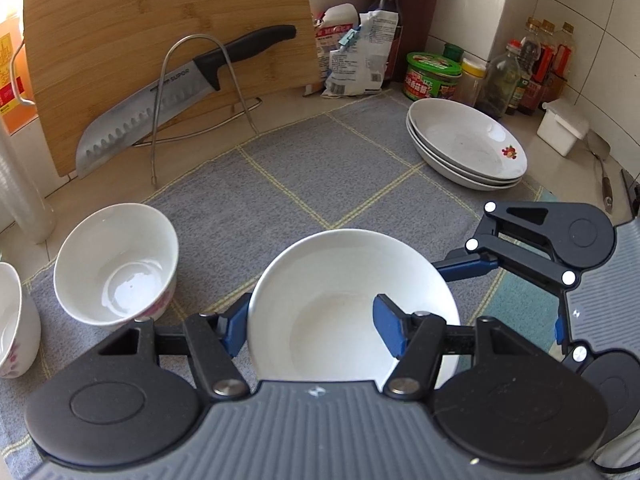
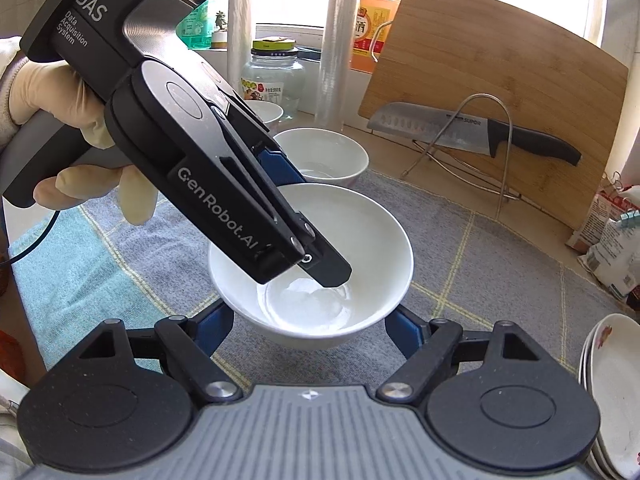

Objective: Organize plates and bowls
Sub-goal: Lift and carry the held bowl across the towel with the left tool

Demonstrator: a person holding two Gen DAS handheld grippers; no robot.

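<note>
A white bowl (image 1: 340,308) sits on the grey mat. My left gripper (image 1: 310,326) straddles its near-left wall, one blue finger (image 1: 234,330) outside and one inside; whether it clamps the wall is unclear. My right gripper (image 2: 308,330) is open, its blue fingers on either side of the same bowl (image 2: 320,268). A second white bowl (image 1: 120,260) with pink flowers stands to the left, and a third bowl (image 1: 12,320) at the left edge. A stack of white plates (image 1: 468,144) sits at the far right of the mat.
A bamboo cutting board (image 1: 160,40) and a knife (image 1: 160,96) lean in a wire rack at the back. Bags, bottles and jars (image 1: 432,72) crowd the back right corner. A white box (image 1: 564,128) stands by the wall. A glass jar (image 2: 272,76) stands by the window.
</note>
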